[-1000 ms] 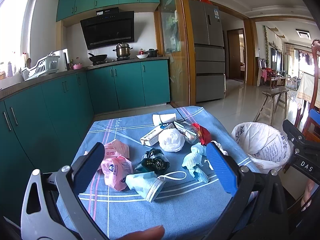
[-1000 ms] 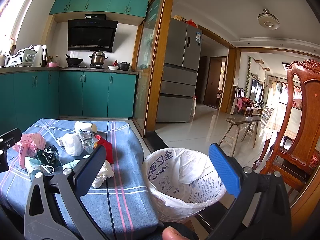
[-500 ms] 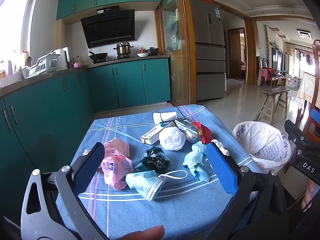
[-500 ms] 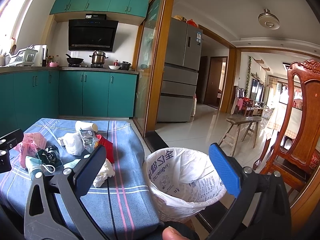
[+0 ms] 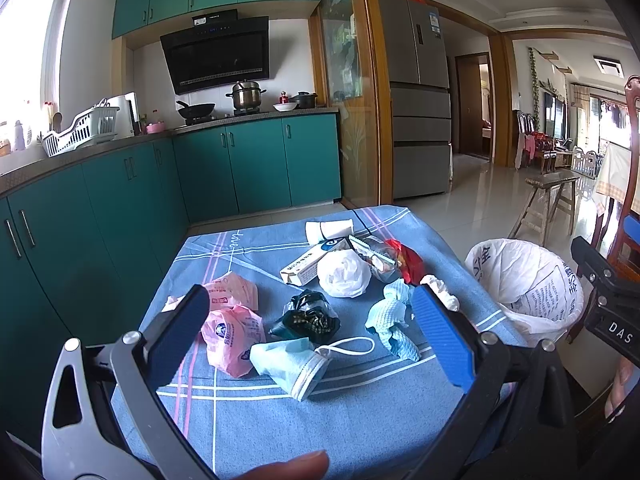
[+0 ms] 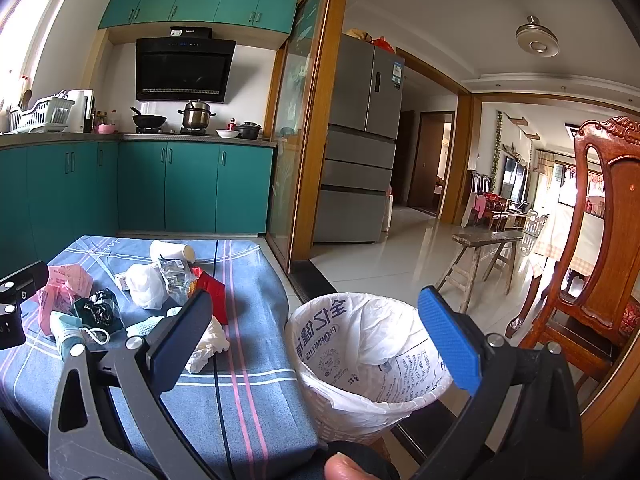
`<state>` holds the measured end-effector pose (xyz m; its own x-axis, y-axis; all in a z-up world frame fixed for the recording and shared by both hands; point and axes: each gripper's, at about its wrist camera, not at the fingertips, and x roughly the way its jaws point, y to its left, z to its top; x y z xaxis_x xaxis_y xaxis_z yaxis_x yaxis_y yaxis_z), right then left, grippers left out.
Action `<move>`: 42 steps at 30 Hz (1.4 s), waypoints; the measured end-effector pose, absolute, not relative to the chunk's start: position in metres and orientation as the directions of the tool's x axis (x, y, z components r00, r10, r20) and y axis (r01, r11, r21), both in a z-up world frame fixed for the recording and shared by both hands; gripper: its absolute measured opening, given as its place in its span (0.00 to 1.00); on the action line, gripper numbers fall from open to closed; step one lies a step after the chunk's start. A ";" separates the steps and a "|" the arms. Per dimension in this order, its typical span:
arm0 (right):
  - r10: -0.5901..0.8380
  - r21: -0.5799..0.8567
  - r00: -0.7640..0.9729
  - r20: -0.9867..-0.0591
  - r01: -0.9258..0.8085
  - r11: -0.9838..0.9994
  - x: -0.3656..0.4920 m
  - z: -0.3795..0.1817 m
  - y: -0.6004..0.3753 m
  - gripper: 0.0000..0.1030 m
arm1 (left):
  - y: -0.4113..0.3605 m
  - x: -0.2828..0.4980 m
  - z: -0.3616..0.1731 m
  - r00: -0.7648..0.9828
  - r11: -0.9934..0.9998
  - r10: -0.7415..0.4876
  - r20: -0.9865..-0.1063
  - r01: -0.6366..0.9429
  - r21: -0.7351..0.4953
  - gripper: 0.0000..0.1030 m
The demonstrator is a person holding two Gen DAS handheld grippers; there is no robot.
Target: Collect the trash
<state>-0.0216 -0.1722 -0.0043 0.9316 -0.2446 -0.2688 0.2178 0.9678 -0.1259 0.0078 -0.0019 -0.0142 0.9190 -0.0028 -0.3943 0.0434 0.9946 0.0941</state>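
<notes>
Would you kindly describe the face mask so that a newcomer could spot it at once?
Start at the table with the blue checked cloth, left of the lined waste basket. In the trash pile, look at its near edge, beside the pink bag. The face mask is light blue, and alone has a white ear loop.

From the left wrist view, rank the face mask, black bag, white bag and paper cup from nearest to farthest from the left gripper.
1. face mask: closest, low between the open fingers of the left gripper.
2. black bag: just behind the mask, centre of the cloth.
3. white bag: farther back, slightly right.
4. paper cup: farthest, on its side near the table's far edge.
</notes>
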 end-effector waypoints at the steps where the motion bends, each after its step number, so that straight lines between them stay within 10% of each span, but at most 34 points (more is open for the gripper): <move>1: -0.244 -0.126 0.932 -0.269 0.217 0.968 -0.022 -0.005 -0.172 0.97 | -0.002 0.008 -0.015 0.918 0.995 -0.002 -0.395 0.042 0.094 0.97; 28: -0.215 -0.126 0.928 -0.304 0.184 0.975 -0.014 -0.011 -0.169 0.97 | 0.020 0.025 -0.027 0.897 0.995 0.069 -0.436 -0.033 0.089 0.97; 39: -0.020 -0.065 0.873 -0.487 -0.013 0.998 0.058 -0.042 -0.150 0.97 | 0.062 0.052 -0.051 0.853 0.989 0.147 -0.501 -0.129 0.071 0.97; 42: 0.030 -0.041 0.835 -0.549 -0.063 0.997 0.090 -0.060 -0.139 0.97 | 0.071 0.061 -0.064 0.821 0.992 0.123 -0.558 -0.107 0.062 0.81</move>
<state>0.0900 -0.1393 -0.0602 0.8354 0.0303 -0.5488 -0.0629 0.9972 -0.0407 0.0607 0.0710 -0.0641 0.8209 0.1231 -0.5577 -0.1065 0.9924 0.0622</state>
